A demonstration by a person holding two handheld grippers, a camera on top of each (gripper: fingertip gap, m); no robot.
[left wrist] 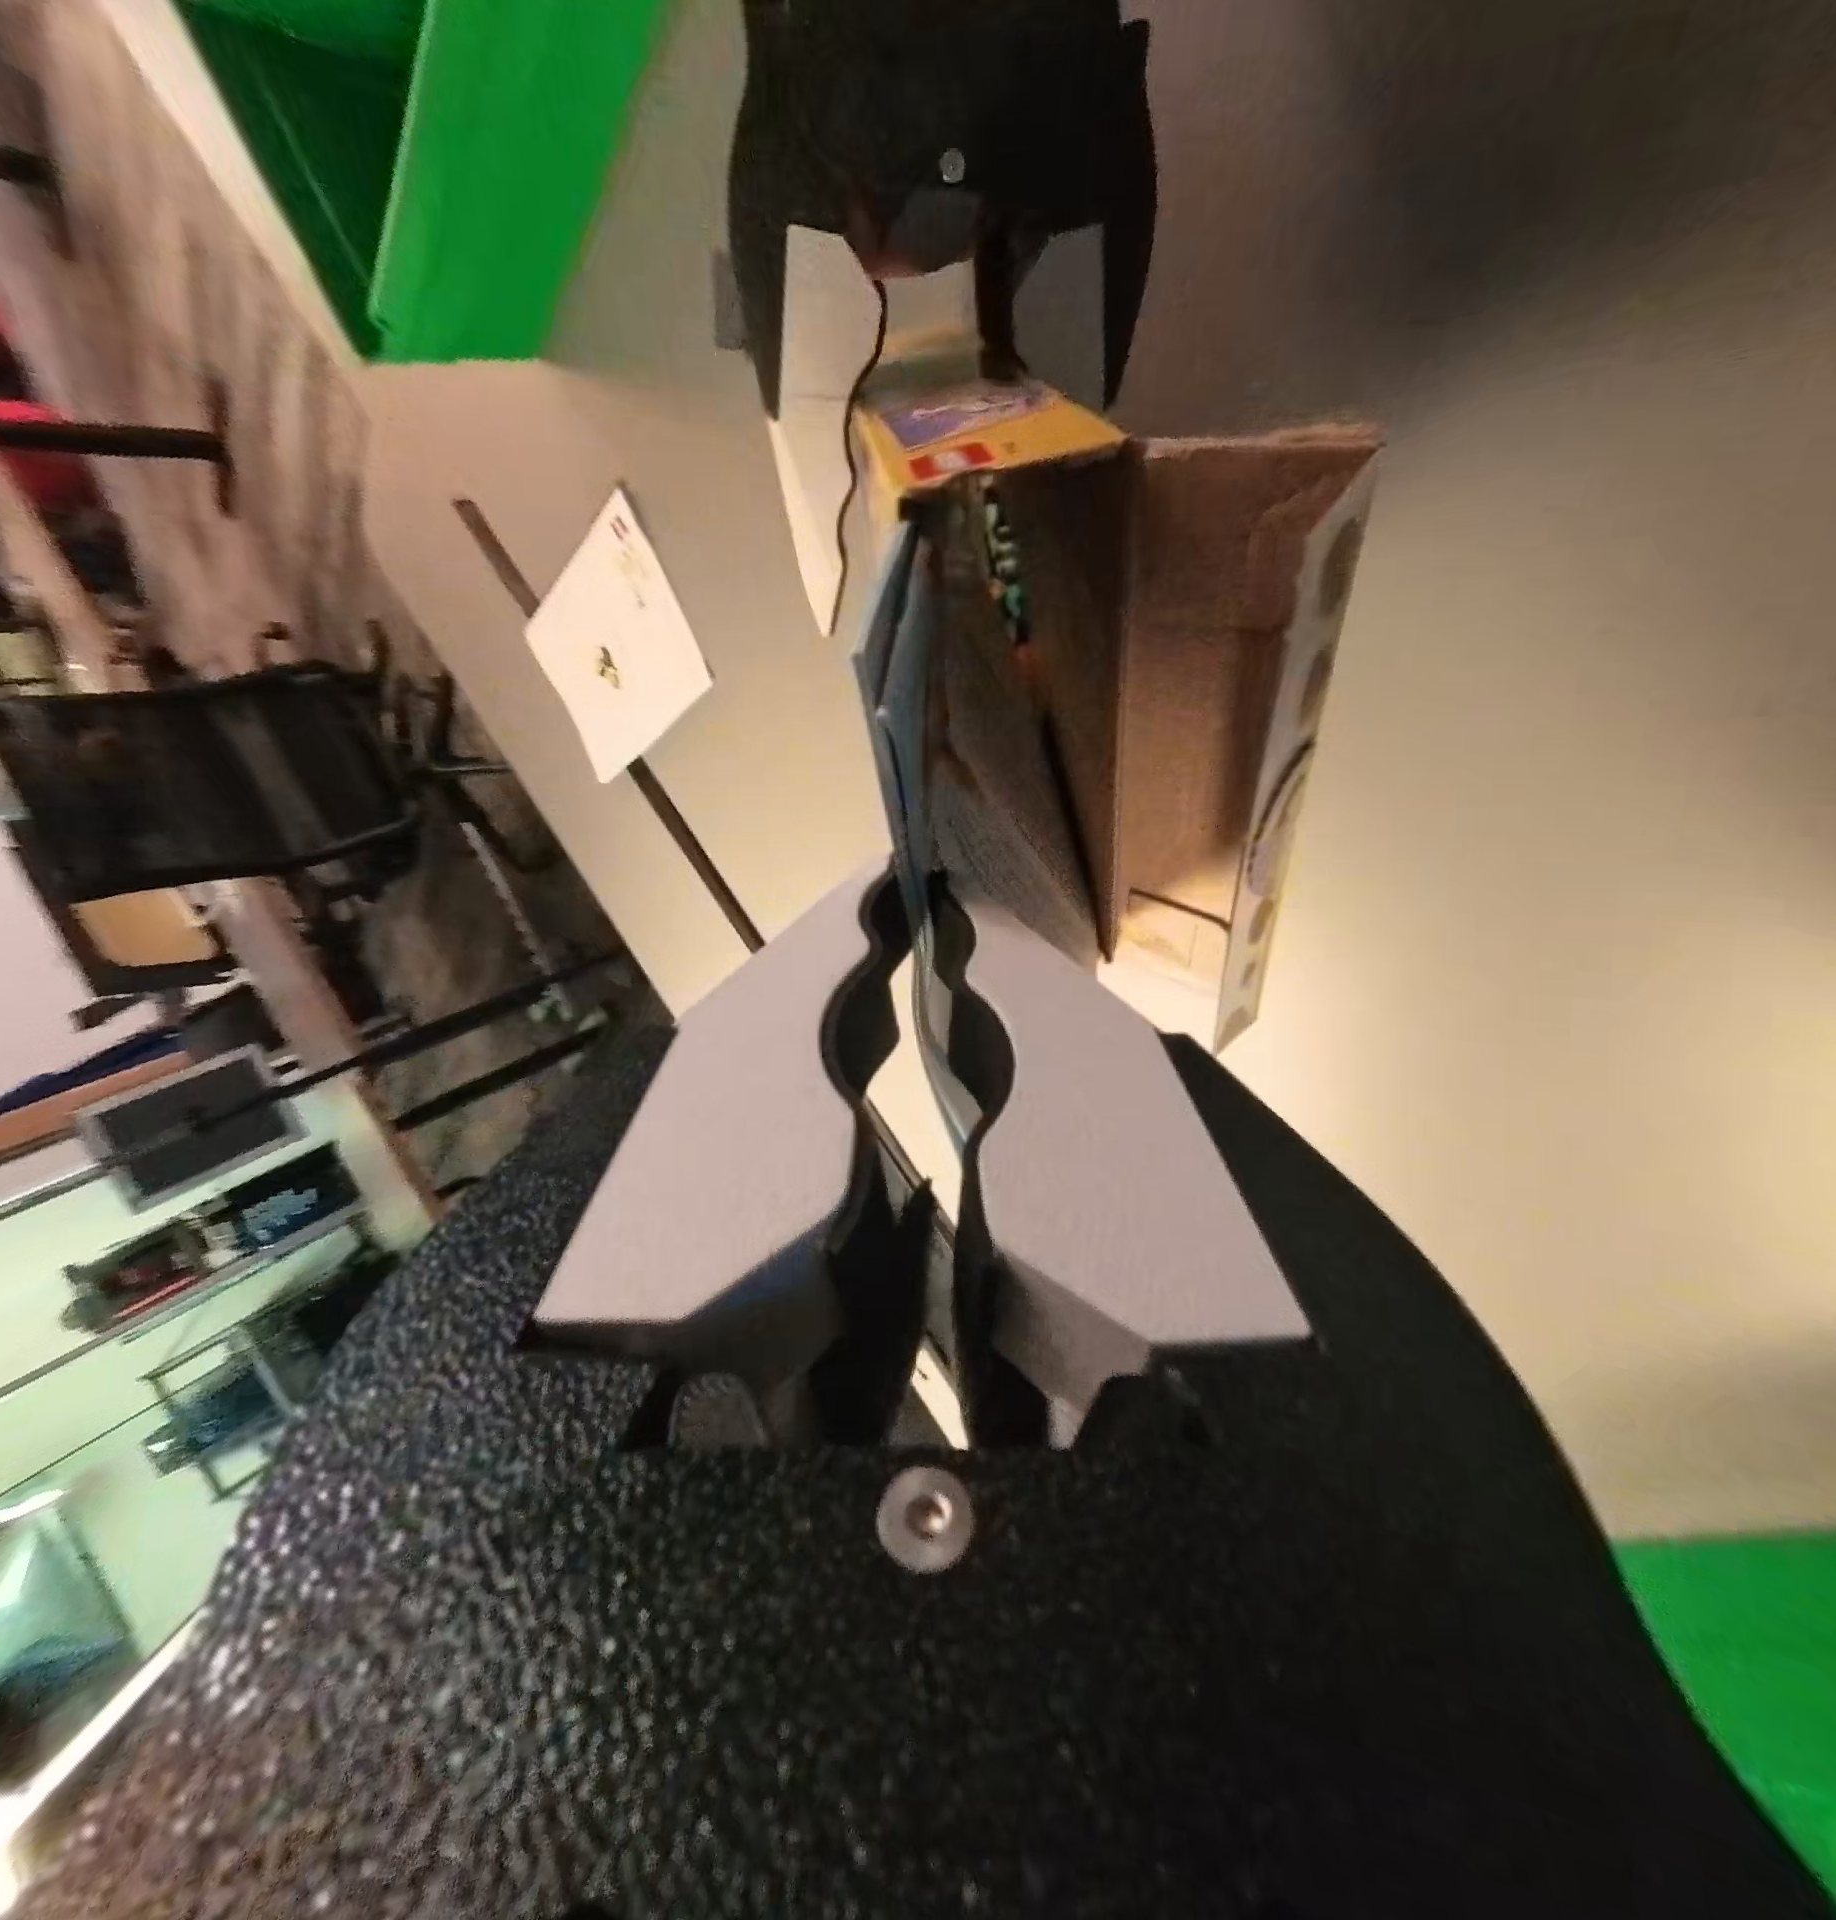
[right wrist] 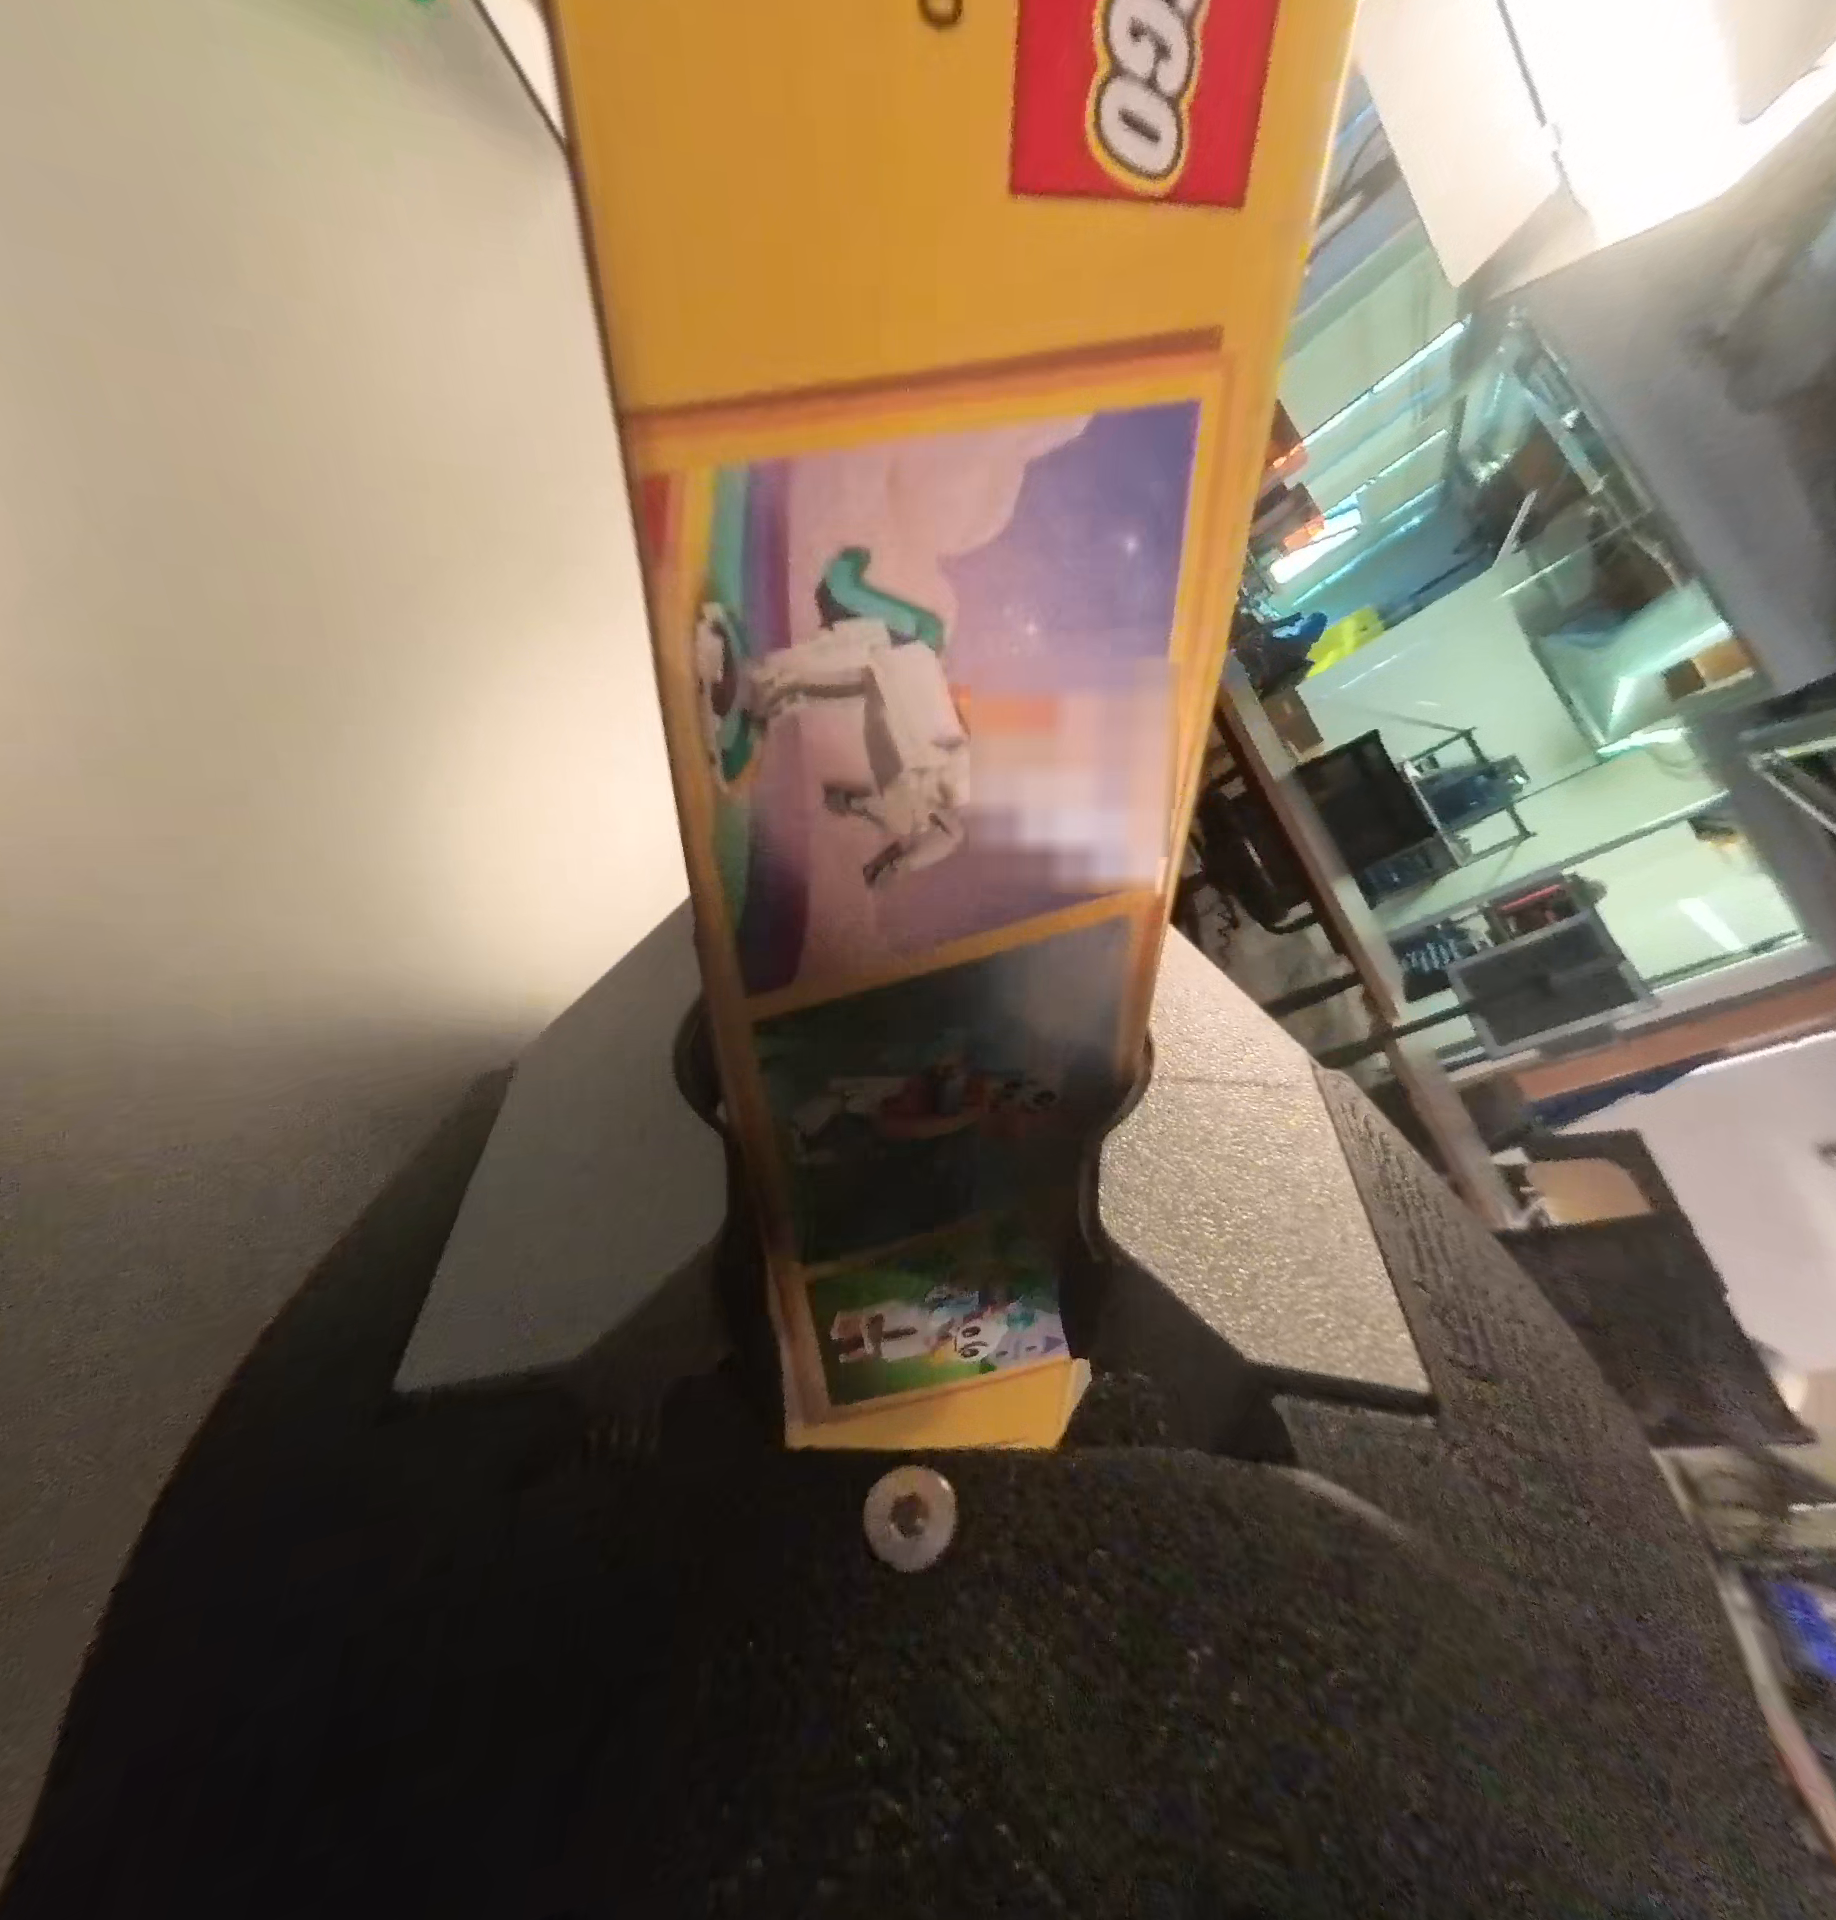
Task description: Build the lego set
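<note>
The yellow lego box (right wrist: 893, 260) is held up off the white table (right wrist: 218, 520). My right gripper (right wrist: 919, 997) is shut on the box's narrow printed side. In the left wrist view the box (left wrist: 1101, 675) is open towards me, with brown inner walls and its flaps (left wrist: 1298, 665) spread. Small coloured pieces (left wrist: 1002, 561) show inside. My left gripper (left wrist: 919, 935) is shut on a thin blue-grey sheet (left wrist: 898, 665) that sticks out of the box mouth; I cannot tell if it is a booklet or a flap. The right gripper (left wrist: 950, 395) shows at the far end of the box.
A white paper sheet (left wrist: 623, 634) lies on the table (left wrist: 1568, 520) to the left of the box. Green cloth (left wrist: 498, 177) hangs at the back, and more lies at the near right (left wrist: 1776, 1662). A black chair (left wrist: 197, 790) and metal shelving (right wrist: 1568, 675) stand beyond the table edge. Some 15 centimeters of space lies between my two pairs of fingers.
</note>
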